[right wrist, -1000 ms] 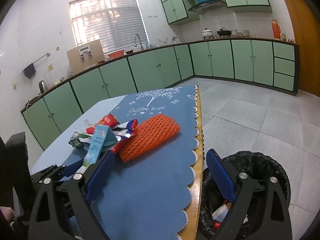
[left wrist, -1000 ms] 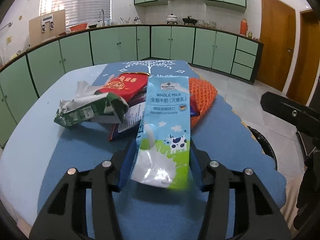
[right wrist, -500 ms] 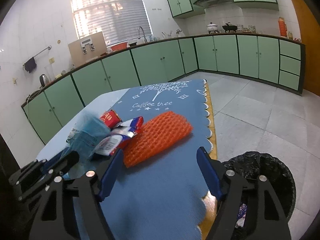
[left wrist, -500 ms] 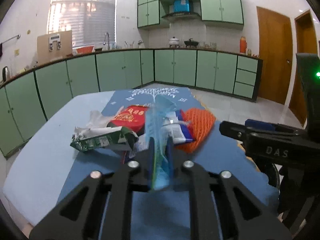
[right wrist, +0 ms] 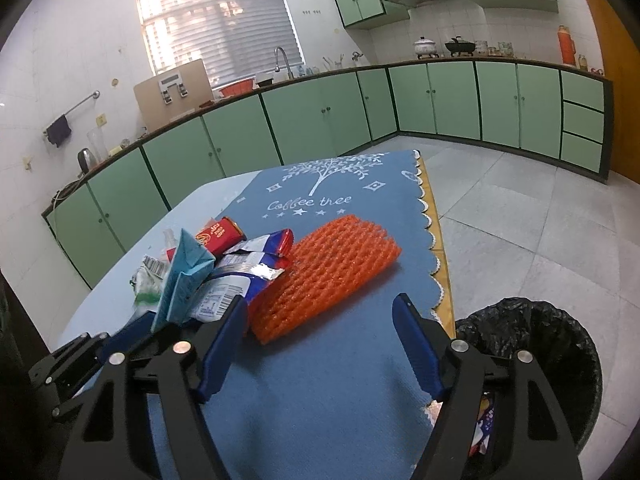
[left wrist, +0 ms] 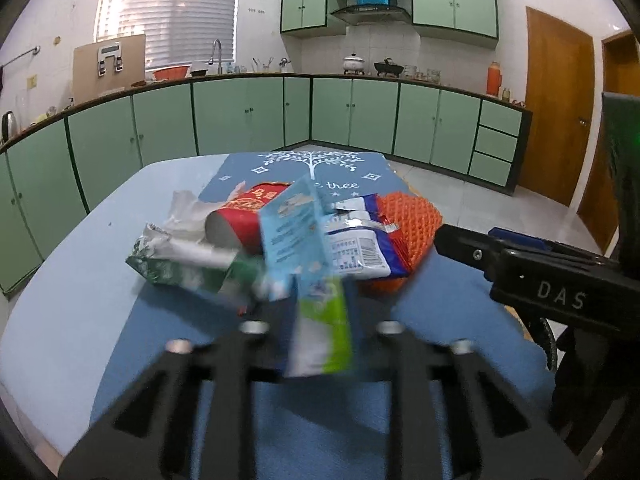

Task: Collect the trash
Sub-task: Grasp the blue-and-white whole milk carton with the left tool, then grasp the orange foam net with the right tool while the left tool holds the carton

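My left gripper (left wrist: 318, 320) is shut on a blue and green whole-milk carton (left wrist: 308, 268), held lifted and twisted above the blue mat; it also shows in the right wrist view (right wrist: 182, 280). Behind it lies a trash pile: a green and white wrapper (left wrist: 176, 260), a red carton (left wrist: 244, 216), a white and blue packet (left wrist: 356, 248) and an orange foam net (right wrist: 332, 272). My right gripper (right wrist: 320, 336) is open and empty, over the mat just in front of the net.
A black-lined trash bin (right wrist: 536, 364) with some litter inside stands on the floor by the table's right edge. The blue mat (right wrist: 320, 400) covers the table's right part. Green kitchen cabinets run along the far walls.
My left gripper closed on the milk carton and lifted it off the table, turning it on edge. My right gripper moved forward toward the orange net.
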The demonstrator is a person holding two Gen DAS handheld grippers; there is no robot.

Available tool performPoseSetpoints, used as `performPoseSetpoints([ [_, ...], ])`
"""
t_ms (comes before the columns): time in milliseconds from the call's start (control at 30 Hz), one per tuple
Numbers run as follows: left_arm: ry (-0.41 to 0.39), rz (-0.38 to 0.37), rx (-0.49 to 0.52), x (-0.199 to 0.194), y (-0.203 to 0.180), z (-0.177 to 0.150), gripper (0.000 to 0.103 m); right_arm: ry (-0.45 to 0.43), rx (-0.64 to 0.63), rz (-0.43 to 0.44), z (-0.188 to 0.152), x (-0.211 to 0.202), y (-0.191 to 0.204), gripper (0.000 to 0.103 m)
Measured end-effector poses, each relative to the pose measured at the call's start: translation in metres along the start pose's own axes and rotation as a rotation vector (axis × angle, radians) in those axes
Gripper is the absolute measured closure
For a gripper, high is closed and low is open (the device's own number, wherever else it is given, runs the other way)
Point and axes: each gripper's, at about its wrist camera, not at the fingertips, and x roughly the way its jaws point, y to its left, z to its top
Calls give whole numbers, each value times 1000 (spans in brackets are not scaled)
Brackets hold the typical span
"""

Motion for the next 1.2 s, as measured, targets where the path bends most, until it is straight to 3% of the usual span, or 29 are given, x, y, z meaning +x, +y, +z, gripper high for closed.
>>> performPoseSetpoints([
  [200, -43, 13, -33, -9, 9, 0, 96, 21, -7, -12, 6, 9, 4, 35],
  [467, -153, 28, -49, -27, 9, 11, 96, 55, 20, -50, 13, 27, 7, 44],
  [733, -133, 51, -59, -13, 14, 10, 96, 98, 26, -74, 10, 45, 10, 55],
  [867, -118, 65, -76, -5, 20, 13, 96, 143, 33, -56, 8, 56, 10, 69],
  [1000, -114, 62, -79, -3, 21, 13, 96, 159, 46, -26, 6, 59, 7, 93],
  [1200, -126, 68, -87, -5, 23, 16, 96, 70, 37, -19, 12, 35, 8, 97],
])
